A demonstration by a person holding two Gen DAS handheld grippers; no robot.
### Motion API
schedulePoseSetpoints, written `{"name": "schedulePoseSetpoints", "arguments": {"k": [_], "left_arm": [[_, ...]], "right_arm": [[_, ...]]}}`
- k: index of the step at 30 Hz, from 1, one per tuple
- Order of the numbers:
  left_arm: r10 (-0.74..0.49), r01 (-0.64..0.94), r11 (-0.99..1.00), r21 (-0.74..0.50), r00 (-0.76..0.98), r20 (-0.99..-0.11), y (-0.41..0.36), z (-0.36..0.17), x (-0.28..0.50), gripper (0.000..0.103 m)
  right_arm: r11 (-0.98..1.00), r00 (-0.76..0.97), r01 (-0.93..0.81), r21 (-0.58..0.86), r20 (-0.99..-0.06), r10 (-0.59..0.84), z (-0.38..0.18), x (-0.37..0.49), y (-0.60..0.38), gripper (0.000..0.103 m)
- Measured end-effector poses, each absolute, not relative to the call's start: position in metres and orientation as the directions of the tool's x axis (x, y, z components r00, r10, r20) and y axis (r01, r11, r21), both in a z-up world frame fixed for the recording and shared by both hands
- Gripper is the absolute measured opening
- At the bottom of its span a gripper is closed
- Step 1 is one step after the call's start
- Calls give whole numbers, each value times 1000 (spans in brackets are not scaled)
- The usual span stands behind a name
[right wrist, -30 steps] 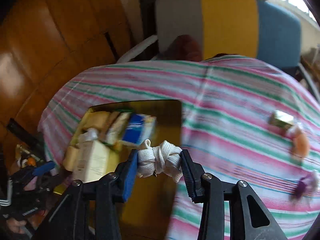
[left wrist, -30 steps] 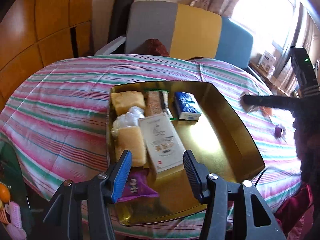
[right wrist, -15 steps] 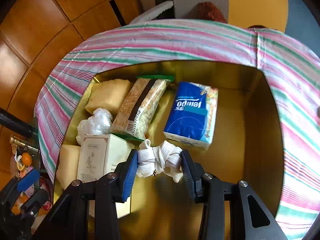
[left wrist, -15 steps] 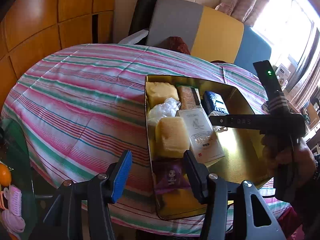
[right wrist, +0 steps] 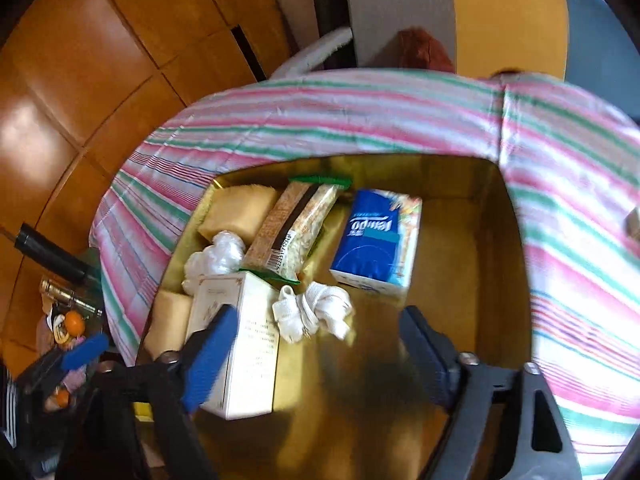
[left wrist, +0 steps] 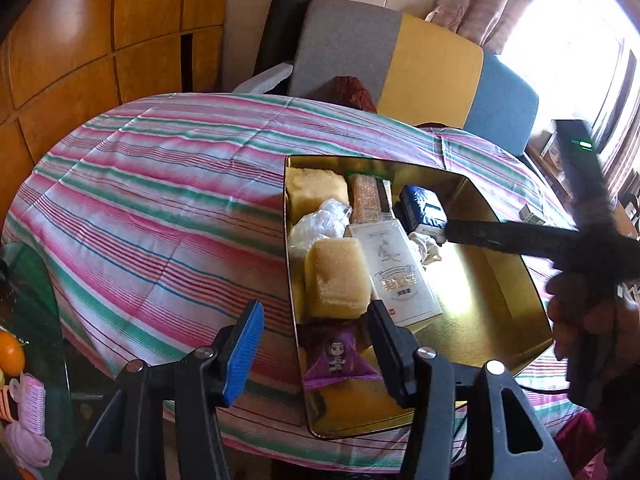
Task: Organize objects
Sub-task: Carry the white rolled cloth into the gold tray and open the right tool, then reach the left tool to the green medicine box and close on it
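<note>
Opening wide, my right gripper is hanging over the gold tray, its jaws spreading apart with nothing pressed between them. I am seeing the white knotted cord lying loose on the tray floor just beyond the blue pad, touching the white box and just in front of the blue tissue pack. My left gripper is sitting about half apart and empty at the near left corner of the tray, above the purple packet, one finger over the striped cloth of the worktop, the other over the tray.
</note>
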State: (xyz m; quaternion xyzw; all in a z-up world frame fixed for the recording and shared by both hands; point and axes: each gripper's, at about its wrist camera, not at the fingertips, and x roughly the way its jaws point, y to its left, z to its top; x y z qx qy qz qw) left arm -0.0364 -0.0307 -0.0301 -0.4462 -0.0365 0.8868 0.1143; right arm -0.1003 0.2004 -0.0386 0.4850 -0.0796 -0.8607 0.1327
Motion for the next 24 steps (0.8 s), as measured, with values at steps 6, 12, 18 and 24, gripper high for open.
{"name": "schedulePoseSetpoints", "arguments": {"k": [6,12,18,24], "left_arm": [[254,-168,-967,-192,-562,-787,-24,-23,-37,54],[297,-251,-951,-182,-564,-771,0,-6,-36,54],[325,-375,-919,-118,-555,-766,51,12,-40,54],[372,-515,-855,-64,-523,-766,122,30,-48,54]], "right_arm": [[-976,-593,180,122,-778,-206,-5,-60,229,103],[-993,-645,29,119,-756,-109,6,-32,305,103],[-978,-600,-187,95,-799,38,-9,-14,399,103],[-925,-557,-365,105,-821,126,-31,9,491,103]]}}
